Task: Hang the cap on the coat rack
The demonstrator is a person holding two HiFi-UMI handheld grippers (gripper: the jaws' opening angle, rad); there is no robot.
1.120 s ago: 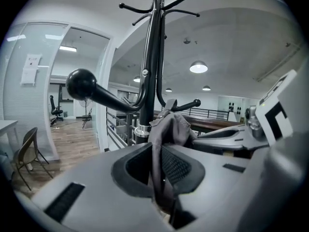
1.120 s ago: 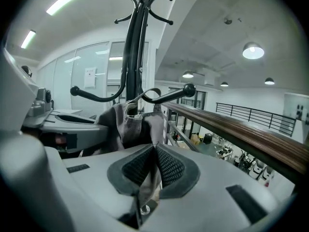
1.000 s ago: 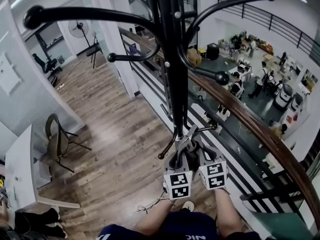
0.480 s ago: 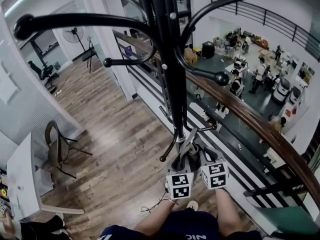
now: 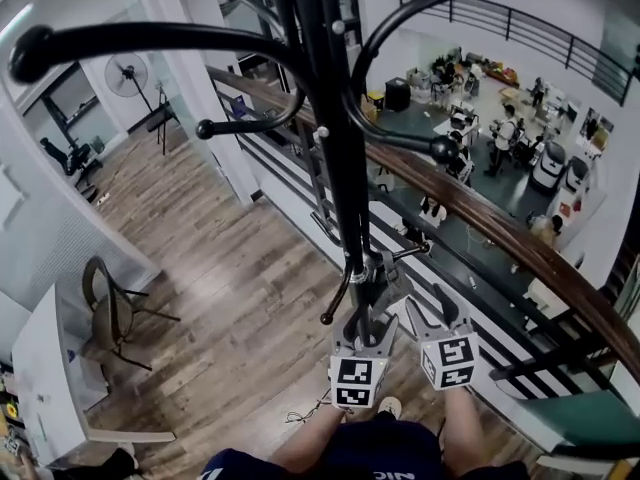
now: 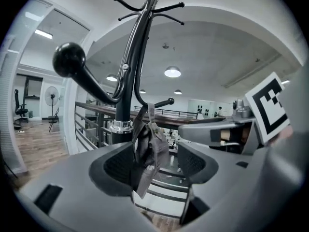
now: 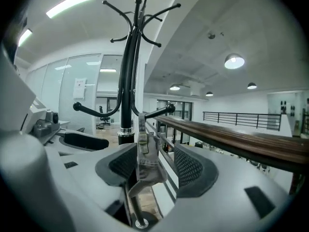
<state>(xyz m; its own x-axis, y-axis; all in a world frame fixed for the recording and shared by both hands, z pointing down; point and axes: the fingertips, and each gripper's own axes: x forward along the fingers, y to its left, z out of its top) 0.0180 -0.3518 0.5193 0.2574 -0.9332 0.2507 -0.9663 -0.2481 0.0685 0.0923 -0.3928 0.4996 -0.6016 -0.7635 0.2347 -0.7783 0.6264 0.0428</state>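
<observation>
The cap (image 6: 149, 149) hangs by its strap from a short lower hook (image 6: 161, 102) of the black coat rack (image 5: 340, 168), low on the pole and just beside a wooden handrail (image 5: 500, 238). Its grey cloth droops below the hook.

In the left gripper view the cap hangs between the two pads of the left gripper (image 6: 154, 163), close to the left pad. The jaws are opening and stand wide apart, so the pads do not press on the cloth. In the right gripper view the cap (image 7: 145, 158) likewise hangs between the jaws of the right gripper (image 7: 152, 166). Those jaws are also opening, with a clear gap on the right side of the cloth.

In the head view both grippers sit side by side just below the hook, pointing up and away at the cap (image 5: 385, 286). The left gripper (image 5: 365, 320) is nearer the pole, and the right gripper (image 5: 428, 313) is to its right. The person's forearms (image 5: 310, 446) reach forward from the near edge.
</observation>
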